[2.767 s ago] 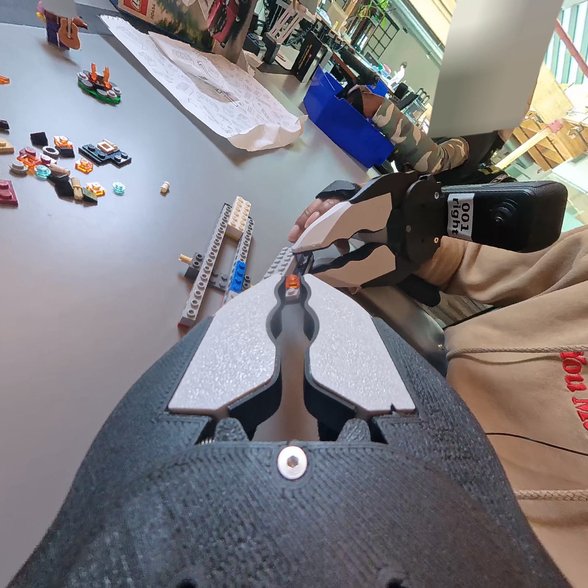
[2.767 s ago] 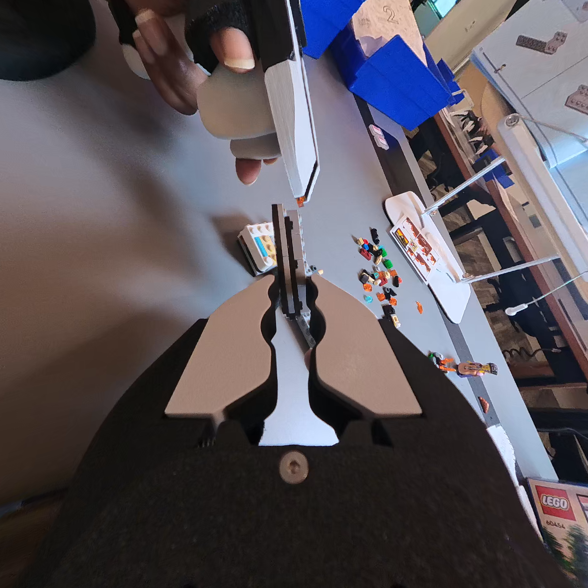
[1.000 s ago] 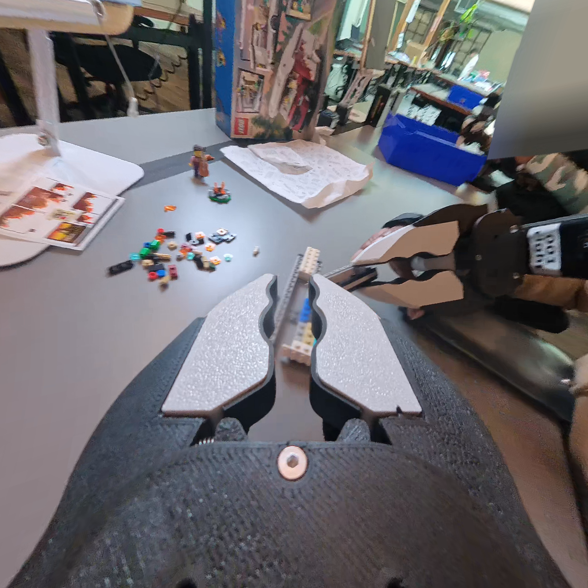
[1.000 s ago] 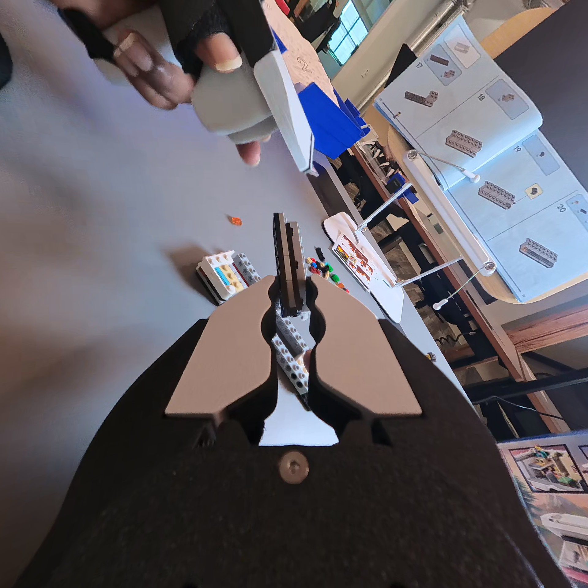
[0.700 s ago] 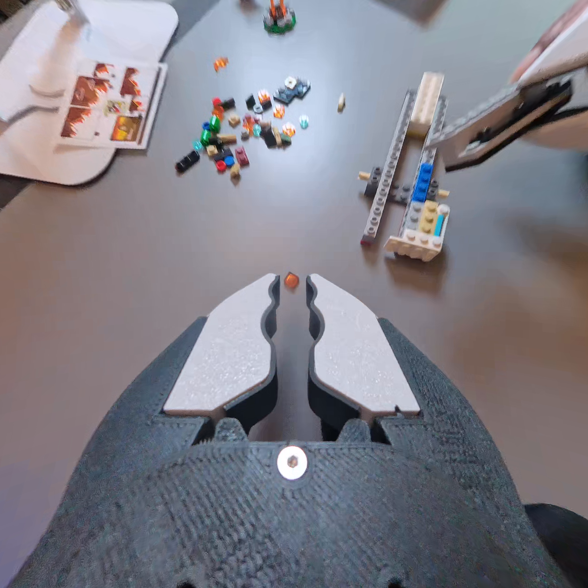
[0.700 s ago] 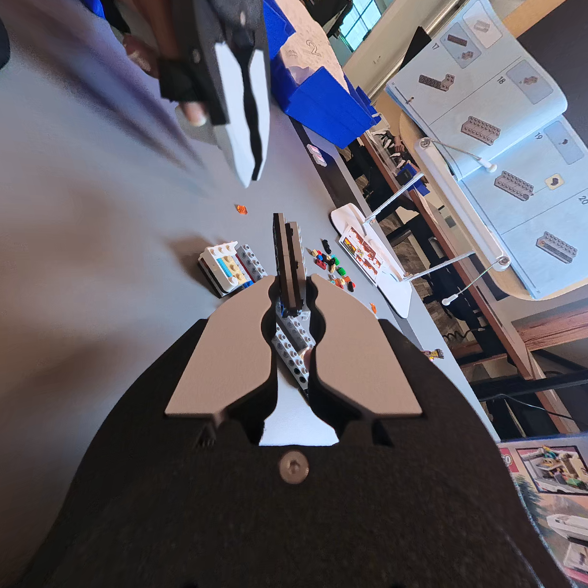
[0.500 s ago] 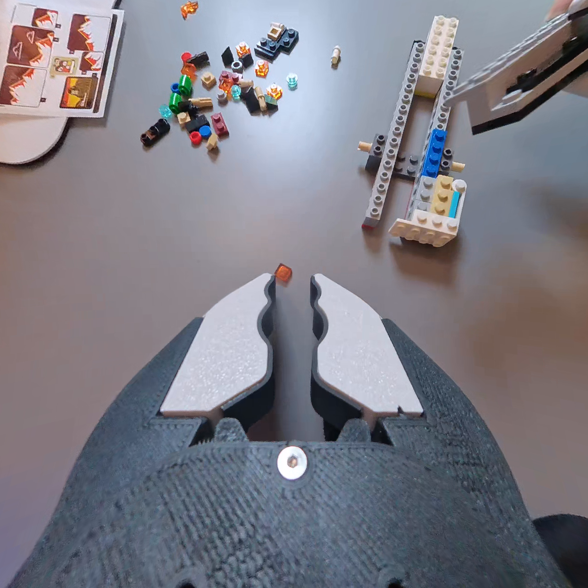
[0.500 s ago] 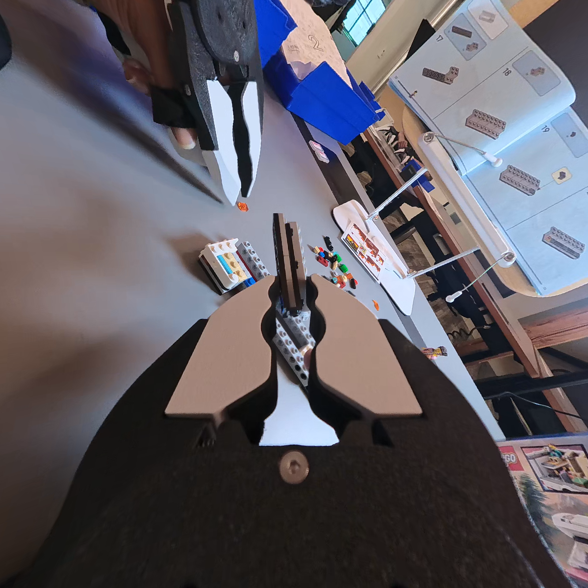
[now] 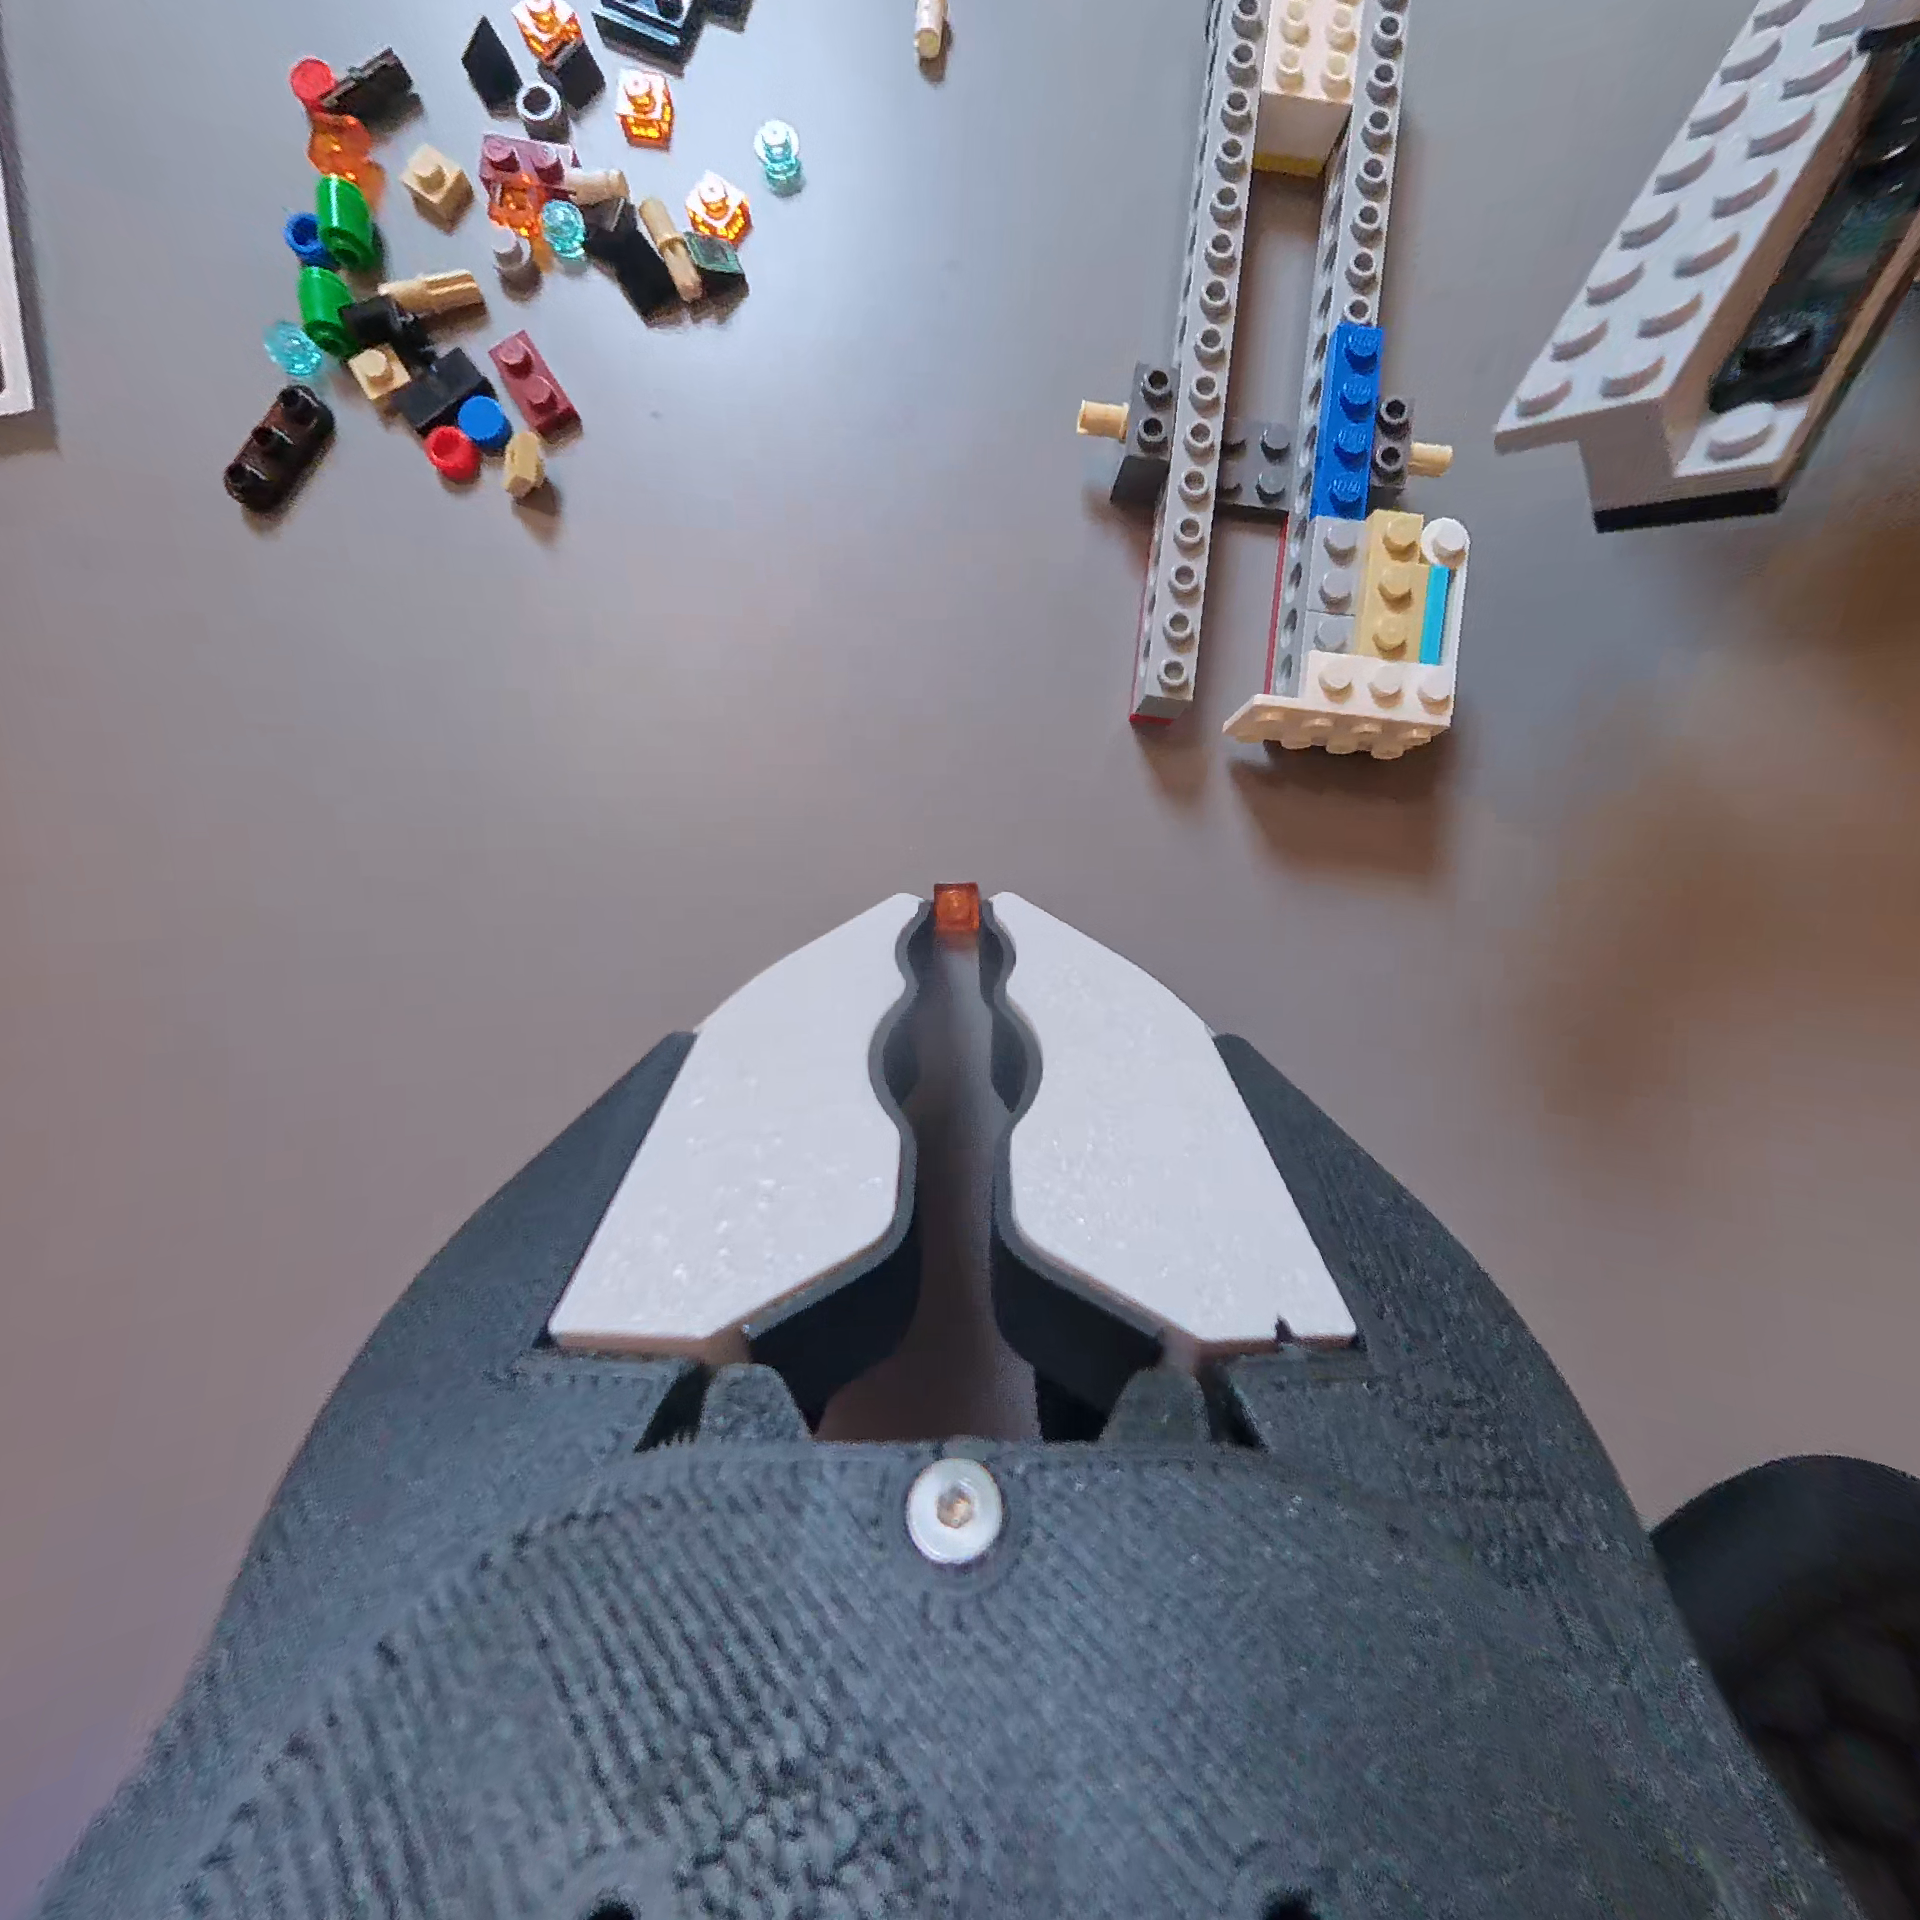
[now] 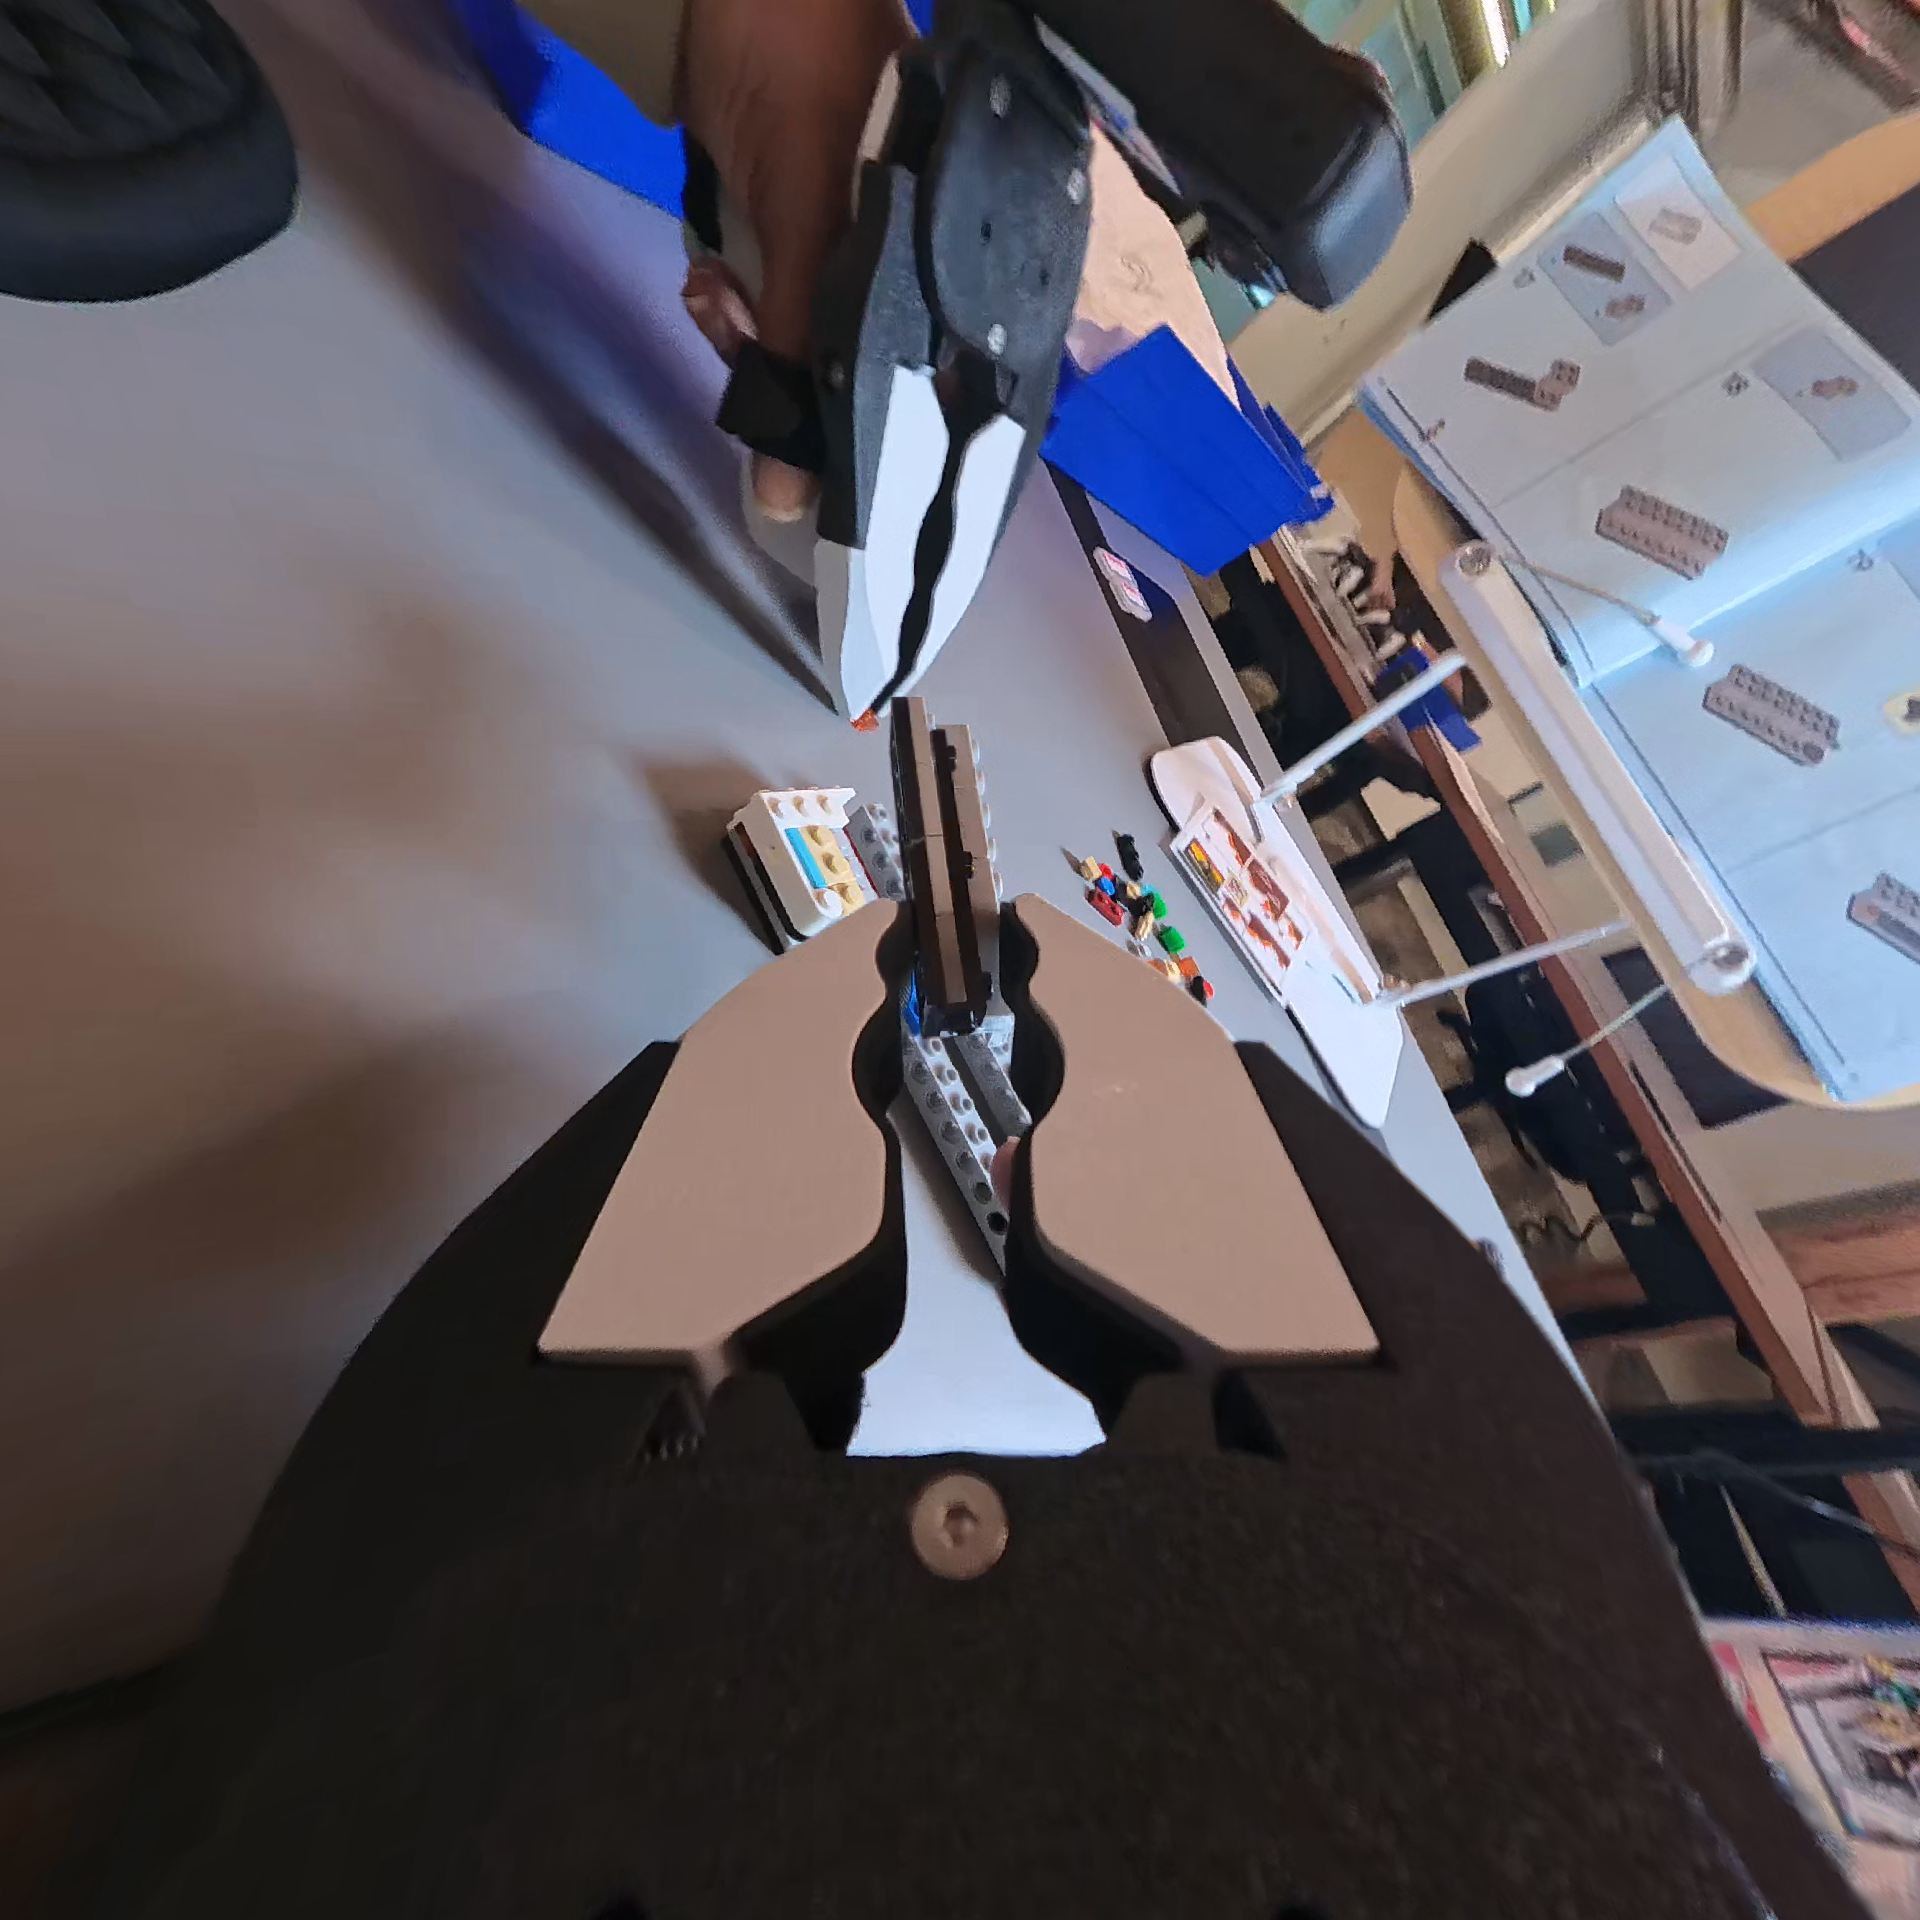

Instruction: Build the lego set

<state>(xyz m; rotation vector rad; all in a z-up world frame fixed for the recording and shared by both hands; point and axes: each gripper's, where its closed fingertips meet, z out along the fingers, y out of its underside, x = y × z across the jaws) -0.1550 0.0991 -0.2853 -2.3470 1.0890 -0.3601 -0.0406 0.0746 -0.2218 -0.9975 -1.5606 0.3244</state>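
While the left hand-held gripper [image 9: 957, 906] pinches a tiny orange stud piece [image 9: 956, 906] at its very tips, the grip looks easy to lose

Because so little of the orange stud piece sits between the tips, down at the tabletop [image 9: 520, 675], it could twist or pop out as it is lifted, and slide away. The right hand-held gripper [image 10: 951, 940] is clenched on a long grey and dark plate assembly [image 10: 940, 831] held ahead of its fingers; it is gripped near one end, so any press could lever it loose. The chassis build [image 9: 1294, 416] lies ahead and right of the left hand-held gripper, the loose pieces [image 9: 457, 260] ahead and left, both easily knocked by a hasty swing
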